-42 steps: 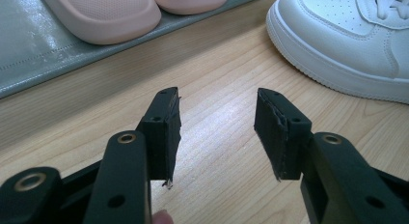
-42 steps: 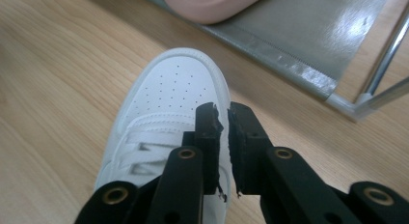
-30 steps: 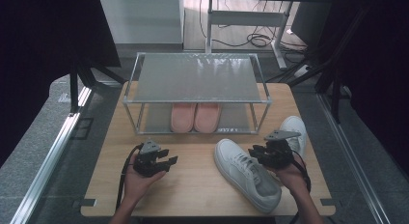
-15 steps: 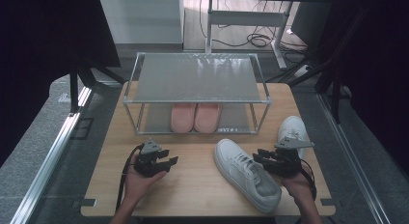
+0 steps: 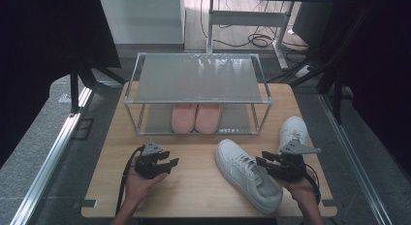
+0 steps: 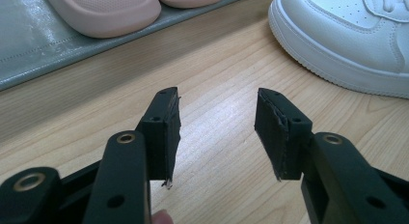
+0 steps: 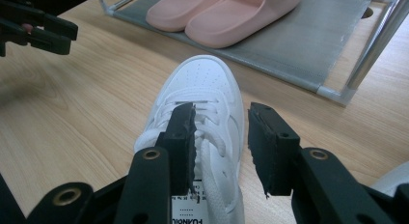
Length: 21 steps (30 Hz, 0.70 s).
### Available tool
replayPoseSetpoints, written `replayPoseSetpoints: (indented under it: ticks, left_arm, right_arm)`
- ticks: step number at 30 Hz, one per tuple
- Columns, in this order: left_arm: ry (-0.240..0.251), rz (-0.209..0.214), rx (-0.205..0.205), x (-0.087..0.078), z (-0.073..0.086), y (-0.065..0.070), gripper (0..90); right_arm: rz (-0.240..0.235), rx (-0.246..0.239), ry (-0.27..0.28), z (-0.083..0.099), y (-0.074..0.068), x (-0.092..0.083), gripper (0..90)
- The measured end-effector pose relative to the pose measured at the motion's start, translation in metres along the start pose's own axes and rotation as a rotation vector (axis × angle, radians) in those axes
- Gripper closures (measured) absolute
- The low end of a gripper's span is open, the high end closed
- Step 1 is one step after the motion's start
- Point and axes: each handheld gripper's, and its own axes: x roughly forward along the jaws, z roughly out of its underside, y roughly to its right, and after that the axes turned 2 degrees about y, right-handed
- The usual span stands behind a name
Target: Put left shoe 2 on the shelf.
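Note:
A white sneaker (image 5: 247, 175) lies on the wooden table (image 5: 194, 181), toe toward the rack. My right gripper (image 5: 260, 163) hovers over its collar from the right. In the right gripper view its jaws (image 7: 222, 132) straddle the laces and tongue of the sneaker (image 7: 202, 89); they have just been opening and the pads do not press on it. A second white sneaker (image 5: 293, 130) stands behind that hand. My left gripper (image 5: 172, 164) rests at the front left, open with only bare wood between its jaws (image 6: 217, 118). The sneaker's toe (image 6: 347, 35) lies to its right.
A metal rack (image 5: 198, 77) with a frosted top stands at the back of the table. A pair of pink slippers (image 5: 196, 117) sits on its lower shelf (image 7: 308, 45). The rack's leg (image 7: 371, 55) is near the right gripper. Table edges run close on both sides.
My right gripper has moved toward the near edge, off the far sneaker and over the near sneaker's collar, and its jaws have spread wider. The left hand has not moved.

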Motion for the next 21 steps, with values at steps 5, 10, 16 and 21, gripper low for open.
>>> replayPoseSetpoints:
  ticks: [5,10,16,21]
  left_arm:
    - [-0.002,0.0,0.0,0.001,0.0,0.0,52.1]
    - [-0.003,-0.001,0.0,0.0,0.0,-0.001,52.1]
    - [-0.003,0.004,-0.002,0.0,0.0,-0.001,52.0]
    - [-0.004,0.005,-0.001,0.0,0.0,-0.001,52.0]
  right_arm:
    - [-0.006,-0.002,0.005,0.003,0.0,-0.002,61.6]
    - [-0.01,-0.008,-0.004,0.006,-0.002,-0.003,60.0]
    - [-0.008,-0.011,-0.025,0.01,-0.004,-0.001,57.7]
    - [0.0,-0.018,-0.041,0.012,-0.004,0.005,56.8]
